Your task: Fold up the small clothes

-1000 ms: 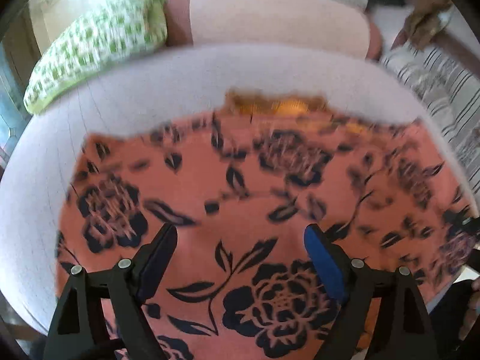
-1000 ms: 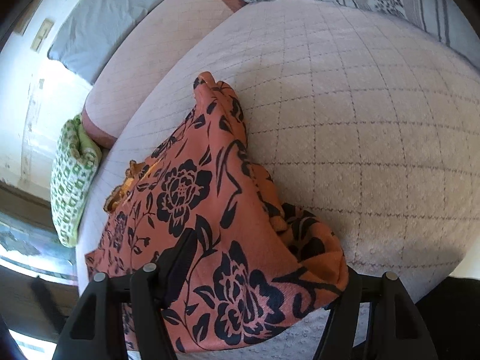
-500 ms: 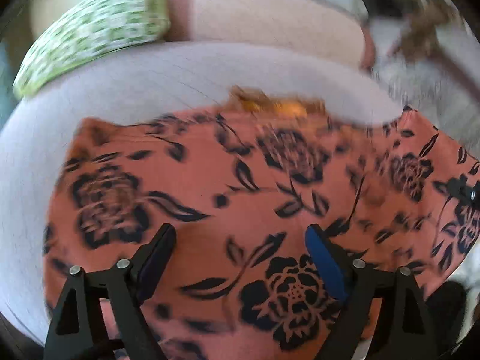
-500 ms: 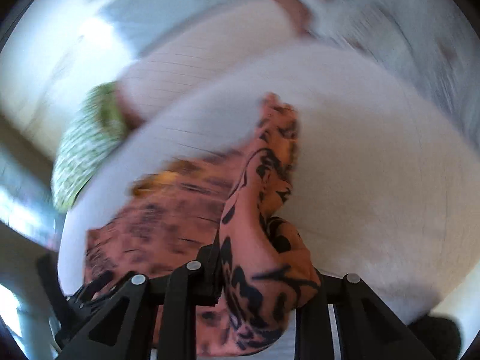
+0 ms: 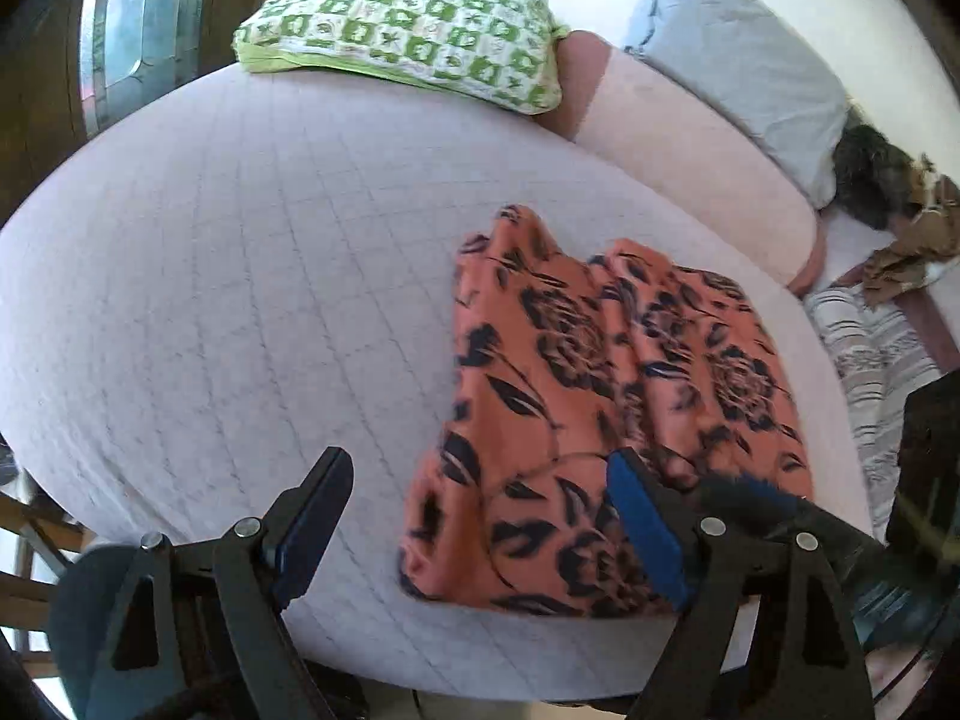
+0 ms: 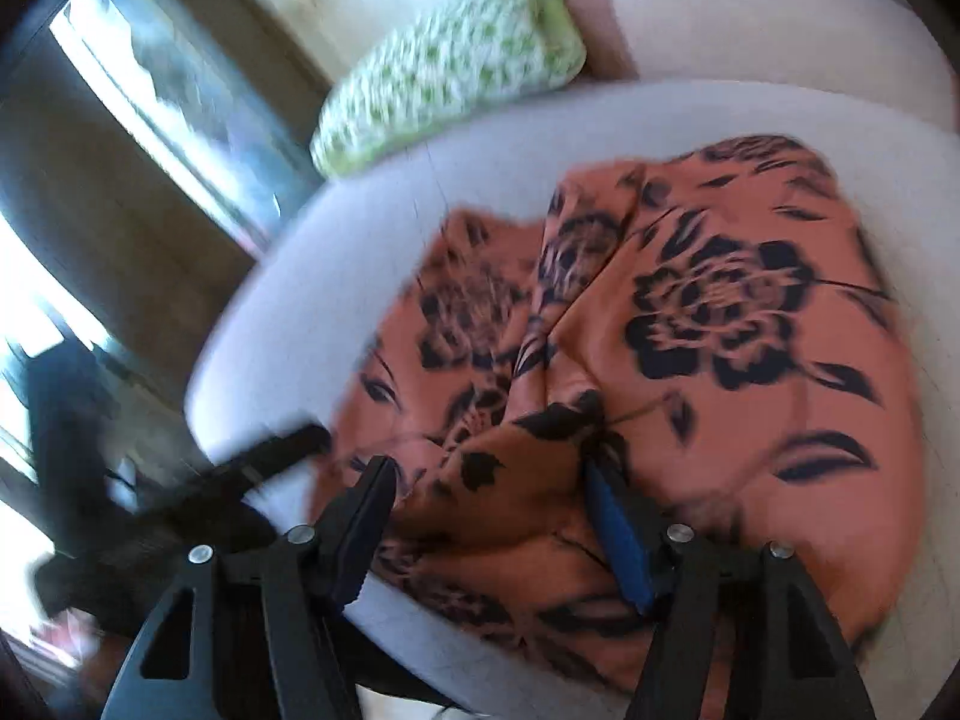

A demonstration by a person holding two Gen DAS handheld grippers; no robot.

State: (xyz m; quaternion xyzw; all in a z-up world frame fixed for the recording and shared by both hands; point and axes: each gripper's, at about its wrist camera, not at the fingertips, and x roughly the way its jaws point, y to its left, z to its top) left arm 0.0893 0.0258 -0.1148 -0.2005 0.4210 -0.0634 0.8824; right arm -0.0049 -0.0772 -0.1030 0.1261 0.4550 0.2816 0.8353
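Note:
An orange garment with a dark floral print lies folded over itself on the pale quilted bed, right of centre. My left gripper is open and empty above the bed, its right finger over the garment's near edge. In the right wrist view the garment fills the middle, bunched along a central fold. My right gripper is open, its jaws on either side of a raised fold of cloth without pinching it. The left gripper shows as a dark blur at the left.
A green and white patterned pillow lies at the bed's far edge, also in the right wrist view. A pink bolster, a grey pillow and striped bedding are at the right. Wooden furniture and a window stand to the left.
My right gripper, shut on the garment's edge, carried it over to the left and opened. The garment now lies folded in half. My left gripper drew back and left.

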